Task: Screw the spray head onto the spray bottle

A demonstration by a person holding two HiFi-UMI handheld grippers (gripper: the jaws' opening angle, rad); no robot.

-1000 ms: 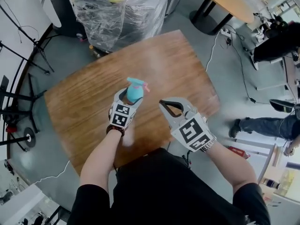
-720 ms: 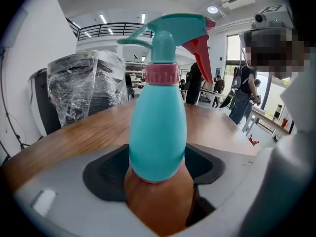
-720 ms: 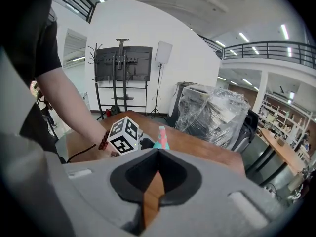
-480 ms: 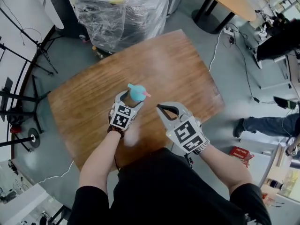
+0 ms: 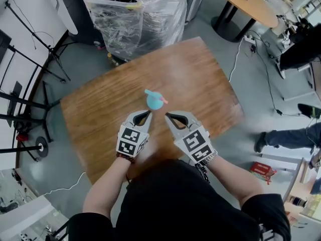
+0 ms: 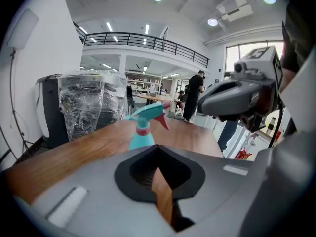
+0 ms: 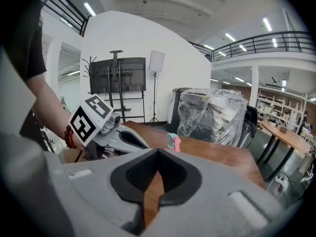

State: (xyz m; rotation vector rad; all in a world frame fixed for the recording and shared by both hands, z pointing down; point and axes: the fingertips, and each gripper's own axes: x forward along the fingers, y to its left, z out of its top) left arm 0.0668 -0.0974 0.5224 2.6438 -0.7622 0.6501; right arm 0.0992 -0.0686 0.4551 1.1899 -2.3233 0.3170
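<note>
A teal spray bottle [image 5: 154, 100] with its spray head and pink trigger on top stands upright on the brown wooden table [image 5: 200, 79]. My left gripper [image 5: 142, 115] sits just short of it on the near side. Its jaws have just been closing and are now shut with nothing between them. My right gripper [image 5: 168, 116] is beside it, also shut and empty. In the left gripper view the bottle [image 6: 143, 132] rises beyond the shut jaws [image 6: 158, 149], with the right gripper [image 6: 237, 95] at the right. The right gripper view shows the bottle [image 7: 173, 141] past the left gripper [image 7: 106, 127].
A bulky plastic-wrapped load [image 5: 135, 14] stands beyond the table's far edge. A round wooden table [image 5: 246, 4] is at the top right. Black stands [image 5: 30, 114] line the left side. A person's legs [image 5: 291, 137] and a floor cable [image 5: 261, 59] are at the right.
The left gripper let go of the bottle, drew back toward me and shut. The bottle now stands free. The right gripper shifted slightly closer to the left one.
</note>
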